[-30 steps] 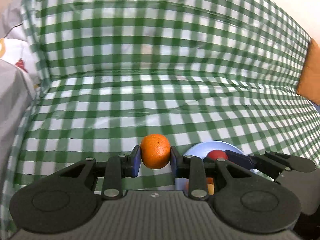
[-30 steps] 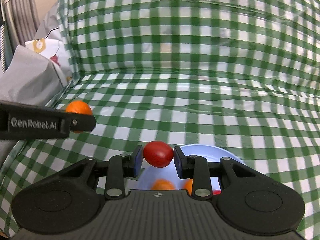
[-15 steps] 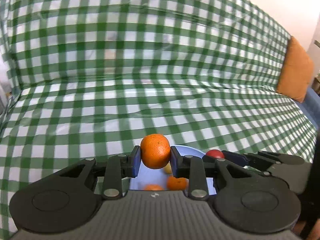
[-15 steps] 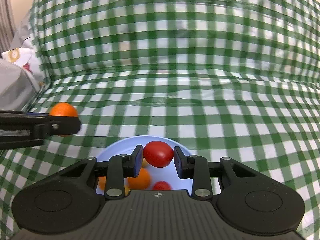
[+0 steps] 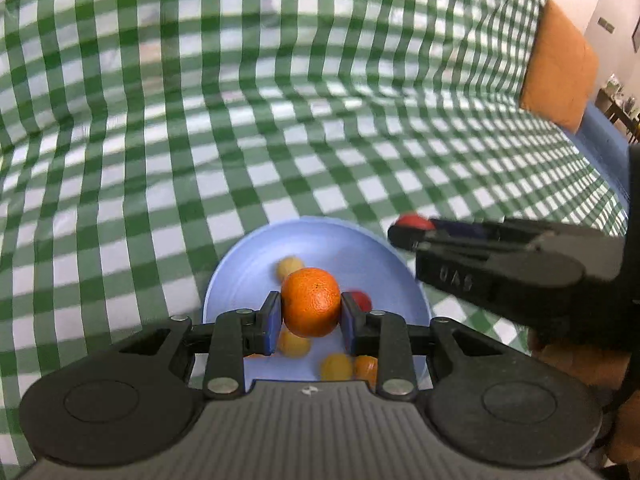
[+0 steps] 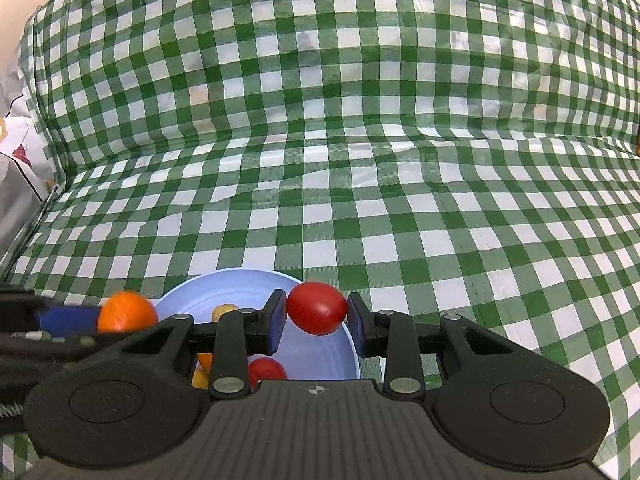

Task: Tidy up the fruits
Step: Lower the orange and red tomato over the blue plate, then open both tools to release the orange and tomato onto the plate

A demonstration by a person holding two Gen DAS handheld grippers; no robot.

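My left gripper [image 5: 310,312] is shut on an orange mandarin [image 5: 311,302] and hangs over the pale blue plate [image 5: 244,268]. In the right wrist view the same mandarin [image 6: 127,312] shows at the left, over the plate's left rim. My right gripper [image 6: 317,316] is shut on a red tomato [image 6: 317,308] above the plate's [image 6: 240,284] right part; that tomato [image 5: 412,222] peeks out at the right in the left wrist view. Several small yellow, orange and red fruits [image 5: 290,266] lie in the plate, partly hidden by the grippers.
A green and white checked cloth [image 6: 360,160] covers the surface and rises at the back. An orange cushion [image 5: 560,68] sits at the far right on a blue seat. Grey and white fabric [image 6: 16,168] lies at the left edge.
Both grippers have come in over the blue plate, each with its fruit still held. The plate and the fruits in it now fill more of both views.
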